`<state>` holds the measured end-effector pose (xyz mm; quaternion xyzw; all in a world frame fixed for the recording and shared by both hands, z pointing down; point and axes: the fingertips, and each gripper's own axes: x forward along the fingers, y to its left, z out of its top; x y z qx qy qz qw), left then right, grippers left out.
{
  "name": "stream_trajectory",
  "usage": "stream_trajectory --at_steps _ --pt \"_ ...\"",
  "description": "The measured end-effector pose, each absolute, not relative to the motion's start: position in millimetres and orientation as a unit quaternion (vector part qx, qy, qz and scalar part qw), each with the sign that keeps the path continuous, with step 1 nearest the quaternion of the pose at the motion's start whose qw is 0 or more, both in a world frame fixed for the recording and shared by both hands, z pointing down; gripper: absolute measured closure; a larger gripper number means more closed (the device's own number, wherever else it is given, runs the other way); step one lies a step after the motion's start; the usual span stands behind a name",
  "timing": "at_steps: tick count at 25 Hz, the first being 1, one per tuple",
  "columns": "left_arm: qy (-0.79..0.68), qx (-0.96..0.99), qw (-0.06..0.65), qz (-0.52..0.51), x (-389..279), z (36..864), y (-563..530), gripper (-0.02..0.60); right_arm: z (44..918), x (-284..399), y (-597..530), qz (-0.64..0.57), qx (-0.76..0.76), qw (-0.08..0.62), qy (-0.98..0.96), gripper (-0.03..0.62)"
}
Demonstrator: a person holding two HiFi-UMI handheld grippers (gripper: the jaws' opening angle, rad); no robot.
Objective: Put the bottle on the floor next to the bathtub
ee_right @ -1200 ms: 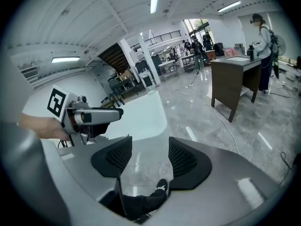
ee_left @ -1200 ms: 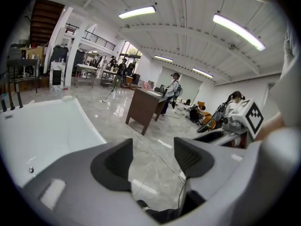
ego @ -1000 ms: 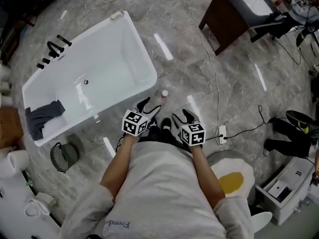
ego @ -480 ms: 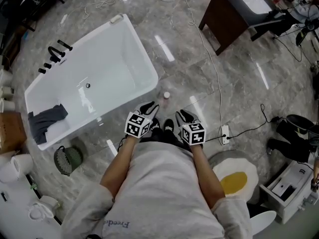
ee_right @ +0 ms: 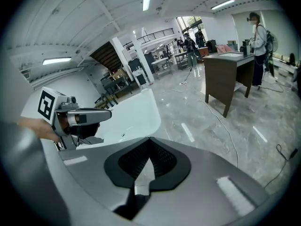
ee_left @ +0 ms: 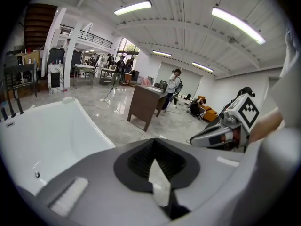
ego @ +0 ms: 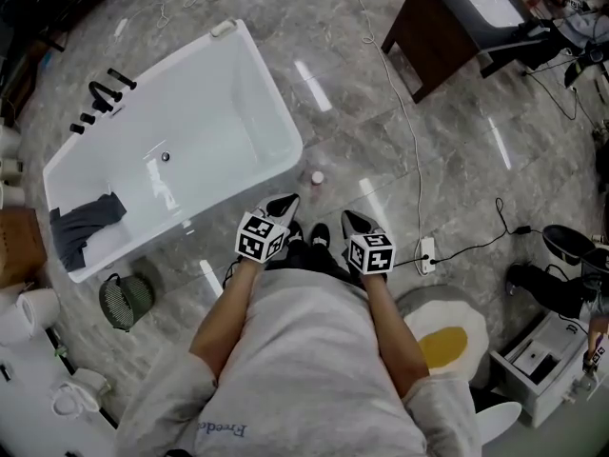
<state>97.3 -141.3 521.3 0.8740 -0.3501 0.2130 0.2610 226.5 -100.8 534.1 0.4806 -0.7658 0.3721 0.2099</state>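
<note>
A small bottle (ego: 316,177) with a pale cap stands upright on the grey marble floor, just off the near corner of the white bathtub (ego: 276,112). My left gripper (ego: 285,203) hovers a little short of the bottle, shut with nothing in it. My right gripper (ego: 349,220) is beside it to the right, also shut and empty. In the left gripper view the jaws (ee_left: 153,149) meet over the bathtub (ee_left: 42,140), with the right gripper (ee_left: 207,136) off to the right. The right gripper view shows its jaws (ee_right: 149,147) together and the left gripper (ee_right: 101,114) at left.
A dark cloth (ego: 84,225) lies in the tub and a black faucet (ego: 107,91) sits on its rim. A dark wooden desk (ego: 447,27) stands at the back right. Cables (ego: 409,131), a power strip (ego: 425,252), an egg-shaped rug (ego: 442,336) and a basket (ego: 126,300) lie on the floor.
Both grippers' jaws have gone from open to shut, with nothing caught between them. The bottle has stayed standing on the floor by the tub.
</note>
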Motion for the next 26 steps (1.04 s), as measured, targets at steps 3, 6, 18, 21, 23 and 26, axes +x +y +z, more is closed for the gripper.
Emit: stream_trajectory --at_steps 3,6,18,21,23,26 --pt "-0.341 0.878 0.257 0.216 101.7 521.0 -142.5 0.523 536.3 229.2 -102.9 0.371 0.485 0.214 -0.762 0.592" --pt "-0.329 0.880 0.262 0.221 102.8 523.9 -140.8 0.523 536.5 228.2 -104.8 0.373 0.488 0.213 -0.760 0.592" --pt "-0.322 0.883 0.272 0.206 107.6 515.4 -148.7 0.524 533.3 226.2 -110.3 0.363 0.489 0.212 -0.765 0.592" --pt "-0.321 0.885 0.270 0.203 107.7 512.6 -149.5 0.524 531.0 223.8 -112.4 0.358 0.487 0.212 -0.768 0.592" --pt "-0.322 0.885 0.268 0.201 108.5 510.4 -151.7 0.525 530.1 223.3 -114.3 0.356 0.486 0.212 -0.769 0.592" --pt "-0.324 0.885 0.268 0.199 112.4 507.9 -155.6 0.525 529.2 224.7 -117.4 0.354 0.483 0.214 -0.772 0.592"
